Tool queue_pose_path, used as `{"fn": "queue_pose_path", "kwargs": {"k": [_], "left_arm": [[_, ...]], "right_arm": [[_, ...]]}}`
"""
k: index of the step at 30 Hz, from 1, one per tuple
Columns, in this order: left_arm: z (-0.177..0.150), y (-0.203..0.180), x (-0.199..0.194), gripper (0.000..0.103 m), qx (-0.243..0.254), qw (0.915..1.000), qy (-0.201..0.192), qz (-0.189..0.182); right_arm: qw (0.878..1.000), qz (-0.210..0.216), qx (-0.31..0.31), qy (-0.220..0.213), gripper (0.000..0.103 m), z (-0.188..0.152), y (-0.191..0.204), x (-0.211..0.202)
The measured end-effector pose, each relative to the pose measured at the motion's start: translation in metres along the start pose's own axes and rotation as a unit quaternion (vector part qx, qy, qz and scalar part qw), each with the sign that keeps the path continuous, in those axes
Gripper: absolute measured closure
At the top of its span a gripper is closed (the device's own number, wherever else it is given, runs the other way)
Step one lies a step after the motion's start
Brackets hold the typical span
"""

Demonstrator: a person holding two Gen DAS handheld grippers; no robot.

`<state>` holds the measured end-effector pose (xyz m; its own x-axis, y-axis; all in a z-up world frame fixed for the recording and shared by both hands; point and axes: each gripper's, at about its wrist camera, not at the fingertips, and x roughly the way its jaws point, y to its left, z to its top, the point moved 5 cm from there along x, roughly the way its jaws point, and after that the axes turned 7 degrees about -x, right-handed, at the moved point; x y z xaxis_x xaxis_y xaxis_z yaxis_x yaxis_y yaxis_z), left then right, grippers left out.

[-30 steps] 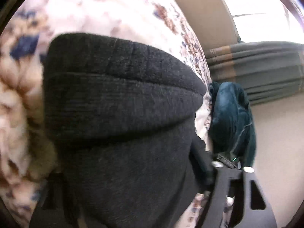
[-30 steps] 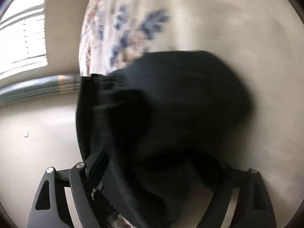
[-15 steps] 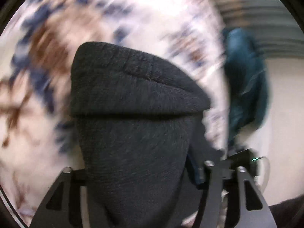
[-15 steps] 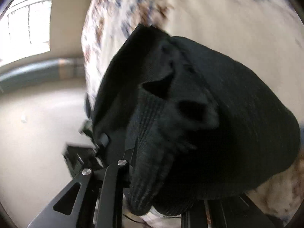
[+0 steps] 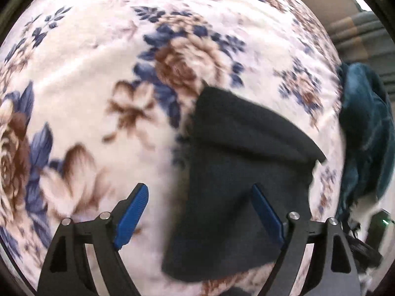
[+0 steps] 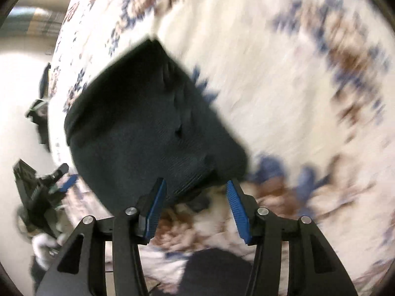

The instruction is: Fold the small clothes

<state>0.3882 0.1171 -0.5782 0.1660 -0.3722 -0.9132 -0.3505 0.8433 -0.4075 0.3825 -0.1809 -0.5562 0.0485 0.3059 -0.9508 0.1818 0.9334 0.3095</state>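
A small black knit garment (image 5: 244, 172) lies folded on the floral blanket (image 5: 103, 74). In the left wrist view it sits right of centre, and my left gripper (image 5: 198, 197) is open and empty just in front of it, the right finger over its edge. In the right wrist view the same garment (image 6: 148, 128) lies left of centre. My right gripper (image 6: 195, 192) is open and empty, its blue pads (image 6: 158, 204) at the garment's near edge. The left gripper (image 6: 59, 182) shows at the left of that view.
A teal garment (image 5: 365, 128) hangs over the blanket's right edge in the left wrist view. Beyond the edge are pale floor and grey-green curtains (image 5: 358, 32). A dark patch (image 6: 217, 271) lies near the right gripper's base.
Both grippers were shut on the black garment and held it up. Now both are open, and the garment lies on the blanket. Both views are blurred by motion.
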Motion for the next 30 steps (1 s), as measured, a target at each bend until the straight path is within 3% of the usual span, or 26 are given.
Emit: {"fn": "queue_pose_path", "kwargs": {"k": [2,4,6,10,15,20,23,25,27,28,30], "left_arm": [[0.018,-0.003,0.019,0.019,-0.010,0.9996,-0.011,-0.024],[0.032,-0.004,0.030,0.019,-0.026,0.9984,-0.009,-0.049],[0.046,-0.007,0.038,0.019,-0.036,0.9974,-0.007,-0.063],[0.066,-0.027,0.036,0.019,-0.031,0.9964,-0.015,-0.077],[0.099,-0.032,0.033,0.019,-0.051,0.9920,-0.034,-0.111],[0.117,-0.019,0.039,0.019,-0.058,0.9922,-0.026,-0.107],[0.106,0.000,0.016,0.019,-0.050,0.9954,-0.051,-0.064],[0.090,0.018,-0.005,0.019,-0.045,0.9952,-0.087,0.008],[0.068,0.034,-0.019,0.019,-0.040,0.9899,-0.112,0.077],[0.057,0.040,-0.022,0.019,-0.040,0.9876,-0.116,0.098],[0.034,0.052,-0.023,0.019,-0.047,0.9839,-0.117,0.127]], "right_arm": [[0.999,-0.015,-0.032,-0.025,0.050,0.011,0.013,-0.011],[0.996,0.000,-0.079,-0.040,0.050,0.032,0.035,-0.007],[0.990,-0.007,-0.137,-0.041,0.050,0.057,0.074,0.022],[0.981,-0.031,-0.191,-0.033,0.050,0.083,0.131,0.080],[0.979,-0.044,-0.188,-0.059,0.050,0.119,0.149,0.101],[0.983,-0.053,-0.170,-0.035,0.050,0.149,0.155,0.125],[0.981,-0.062,-0.183,-0.026,0.050,0.165,0.160,0.124],[0.980,-0.042,-0.194,-0.032,0.050,0.168,0.168,0.107],[0.969,0.013,-0.246,-0.023,0.050,0.161,0.197,0.085],[0.959,0.026,-0.282,-0.010,0.050,0.155,0.214,0.080],[0.912,0.020,-0.410,0.019,0.050,0.130,0.266,0.079]]}}
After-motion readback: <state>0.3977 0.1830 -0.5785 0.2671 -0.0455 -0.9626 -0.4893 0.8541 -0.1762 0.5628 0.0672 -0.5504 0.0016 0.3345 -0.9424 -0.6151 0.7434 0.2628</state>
